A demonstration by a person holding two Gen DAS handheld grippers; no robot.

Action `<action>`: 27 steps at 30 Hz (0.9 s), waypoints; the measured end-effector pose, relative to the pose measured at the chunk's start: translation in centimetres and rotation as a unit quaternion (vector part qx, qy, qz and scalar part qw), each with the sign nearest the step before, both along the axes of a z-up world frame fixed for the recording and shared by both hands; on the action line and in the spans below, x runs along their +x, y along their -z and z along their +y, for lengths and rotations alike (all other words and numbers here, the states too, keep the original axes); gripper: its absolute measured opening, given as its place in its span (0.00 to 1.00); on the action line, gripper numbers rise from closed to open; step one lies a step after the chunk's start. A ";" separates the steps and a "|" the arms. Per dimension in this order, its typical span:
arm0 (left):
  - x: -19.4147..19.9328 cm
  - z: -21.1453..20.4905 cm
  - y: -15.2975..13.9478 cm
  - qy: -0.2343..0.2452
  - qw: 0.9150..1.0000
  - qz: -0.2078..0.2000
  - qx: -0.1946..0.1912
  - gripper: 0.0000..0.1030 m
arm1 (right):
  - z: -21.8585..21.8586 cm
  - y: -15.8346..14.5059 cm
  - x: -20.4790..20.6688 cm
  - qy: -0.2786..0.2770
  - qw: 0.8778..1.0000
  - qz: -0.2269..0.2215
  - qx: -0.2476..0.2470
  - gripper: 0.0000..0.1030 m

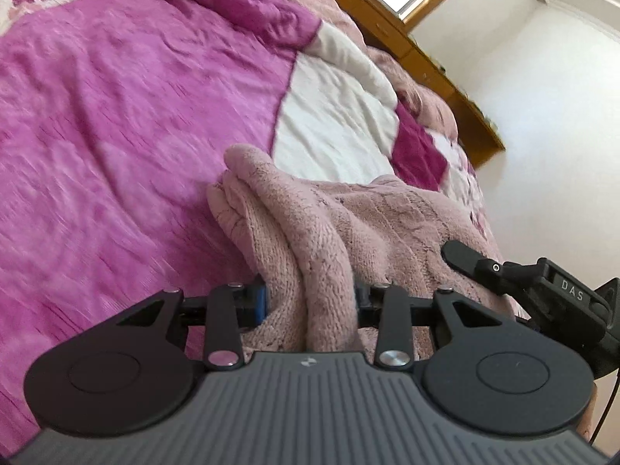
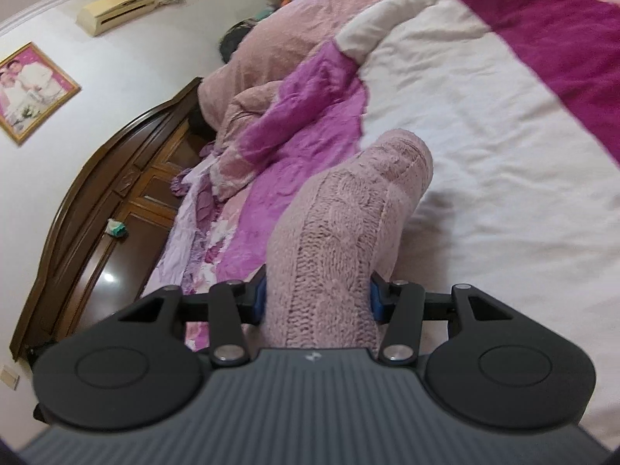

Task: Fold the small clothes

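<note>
Both tongs [image 1: 310,302] [image 2: 316,296] clamp a pink knit [image 1: 329,224] over the magenta-and-white bedspread [image 1: 116,116]; white walls [image 1: 542,97].

The right gripper [image 2: 314,297] is clamped on a pink knitted garment [image 2: 348,224] — its blue pads [image 2: 257,297] press into the bunched wool from both sides. The knit rises from the jaws in a thick fold, its rounded end over the bedspread [image 2: 484,124], white with magenta bands. Left of it stand a dark wooden headboard [image 2: 100,193], a framed picture [image 2: 33,91] and a wall air conditioner [image 2: 116,7].
</note>
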State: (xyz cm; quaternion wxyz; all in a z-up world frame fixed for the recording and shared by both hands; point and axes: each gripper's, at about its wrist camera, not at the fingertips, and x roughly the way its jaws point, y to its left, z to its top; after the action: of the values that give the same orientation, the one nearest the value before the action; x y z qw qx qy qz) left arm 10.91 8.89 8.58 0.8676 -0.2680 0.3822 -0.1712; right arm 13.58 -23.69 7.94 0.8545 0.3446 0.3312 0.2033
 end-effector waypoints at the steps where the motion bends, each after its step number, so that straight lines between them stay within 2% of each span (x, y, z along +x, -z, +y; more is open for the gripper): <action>1: -0.1 -0.6 0.1 0.005 1.000 0.003 0.002 0.40 | -0.7 0.3 -0.3 0.006 1.000 0.005 -0.005 0.49; 6: -0.3 -3.5 1.3 0.032 0.999 0.020 0.030 0.40 | -3.2 2.9 -1.4 0.031 0.999 0.039 -0.007 0.49; 8: -0.6 -4.3 1.5 0.036 0.998 0.017 0.058 0.40 | -3.6 4.0 -1.9 0.034 0.998 0.049 -0.011 0.49; 11: -0.9 -4.2 1.9 0.041 0.996 0.018 0.076 0.40 | -3.6 5.1 -2.9 0.035 0.998 0.055 -0.012 0.49; 16: -1.3 -2.6 2.4 0.036 0.997 0.032 0.060 0.40 | -3.0 4.8 -4.5 0.041 0.998 0.038 -0.034 0.49; 19: -1.4 -2.5 2.2 0.033 0.995 0.020 0.090 0.41 | -2.3 5.1 -4.5 0.039 0.996 0.031 -0.070 0.49; 22: -1.3 -3.1 2.2 0.037 0.993 0.019 0.112 0.42 | -1.6 5.6 -4.3 0.031 0.992 0.023 -0.124 0.56; 24: -1.2 -3.5 2.0 0.038 0.992 0.017 0.121 0.42 | -1.8 5.1 -4.5 0.027 0.991 0.019 -0.129 0.60; 27: -0.8 -3.9 1.3 0.031 0.989 0.004 0.144 0.53 | -2.5 4.3 -4.5 0.022 0.991 0.014 -0.128 0.63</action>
State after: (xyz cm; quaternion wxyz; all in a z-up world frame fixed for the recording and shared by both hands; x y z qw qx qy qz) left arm 10.09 4.96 7.29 0.8901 -0.1288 0.4142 -0.1398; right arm 9.13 -26.23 3.67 0.8911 0.2425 0.3589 0.1357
